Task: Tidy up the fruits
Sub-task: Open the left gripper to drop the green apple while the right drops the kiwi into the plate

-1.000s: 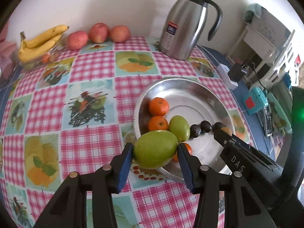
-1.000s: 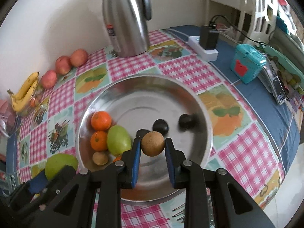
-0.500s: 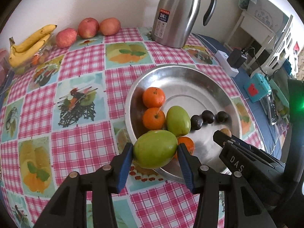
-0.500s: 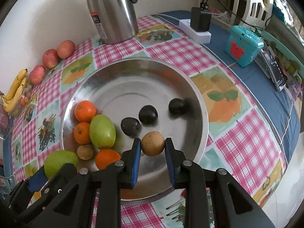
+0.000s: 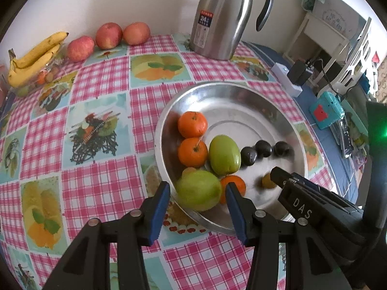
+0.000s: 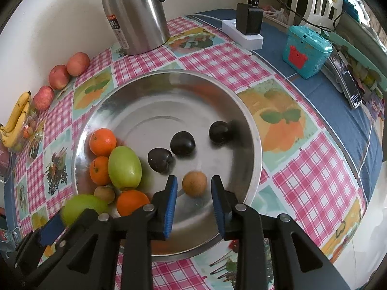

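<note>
A checked, fruit-printed cloth covers the surface [image 5: 96, 169], where a wide steel dish [image 6: 169, 91] serves as the collecting point for the sorting job, standing just in front of a steel thermos jug [image 5: 222, 17] at the wall. Fruit not yet gathered waits along the far edge: a bunch of bananas [image 5: 33, 58] and three red apples [image 5: 108, 35], well apart from the dish. Inside it, like appears to be kept with like: two tangerines [image 5: 192, 138] sit against a green mango [image 5: 225, 154] on the left side, a third tangerine [image 6: 131, 201] and a small brown fruit [image 6: 104, 194] lie nearer the front rim, and three dark plums [image 6: 182, 143] run in a loose row across the middle. The left gripper [image 5: 198, 194] has its fingers [image 5: 160, 200] spread slightly wider than a second, larger green mango [image 5: 198, 190], which sits at the dish's near rim beside the third tangerine; a thin gap shows at each pad, so it looks set down rather than carried, and whether it rests fully inside the rim cannot be told. The right gripper [image 6: 194, 192] has just been opening, its fingers [image 6: 170, 198] now clear on both sides of a small round tan fruit [image 6: 194, 183] lying on the dish floor near the plums, apparently released into its own spot
</note>
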`<act>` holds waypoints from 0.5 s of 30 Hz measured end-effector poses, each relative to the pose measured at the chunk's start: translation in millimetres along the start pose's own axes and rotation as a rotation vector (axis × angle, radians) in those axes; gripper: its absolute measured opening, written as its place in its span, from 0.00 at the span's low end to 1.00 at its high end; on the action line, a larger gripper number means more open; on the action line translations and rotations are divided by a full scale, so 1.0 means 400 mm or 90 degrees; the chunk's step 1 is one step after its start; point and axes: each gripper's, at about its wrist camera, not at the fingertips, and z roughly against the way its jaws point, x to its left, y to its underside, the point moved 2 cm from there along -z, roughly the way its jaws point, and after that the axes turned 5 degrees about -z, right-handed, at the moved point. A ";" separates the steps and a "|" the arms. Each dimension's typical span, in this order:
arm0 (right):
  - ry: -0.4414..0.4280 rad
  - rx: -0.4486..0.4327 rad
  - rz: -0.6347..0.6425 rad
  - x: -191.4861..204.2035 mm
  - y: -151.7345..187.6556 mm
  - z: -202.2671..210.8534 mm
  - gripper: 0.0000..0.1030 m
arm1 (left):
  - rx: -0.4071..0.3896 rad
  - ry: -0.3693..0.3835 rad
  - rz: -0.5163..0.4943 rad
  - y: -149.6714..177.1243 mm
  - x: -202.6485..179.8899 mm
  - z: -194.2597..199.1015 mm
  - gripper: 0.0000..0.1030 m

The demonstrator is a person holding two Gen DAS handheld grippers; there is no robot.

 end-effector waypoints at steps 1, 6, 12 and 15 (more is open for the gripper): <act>0.000 -0.001 -0.001 0.000 -0.001 0.001 0.32 | -0.003 0.000 0.000 -0.002 0.001 0.003 0.50; -0.002 -0.004 0.003 0.003 -0.002 0.003 0.34 | 0.003 0.000 0.009 -0.002 0.012 0.003 0.50; -0.007 -0.009 0.001 0.003 -0.005 0.009 0.34 | -0.004 0.003 0.063 0.000 0.055 0.017 0.52; -0.010 -0.010 0.005 0.006 -0.005 0.010 0.34 | -0.008 0.014 0.096 0.001 0.082 0.024 0.52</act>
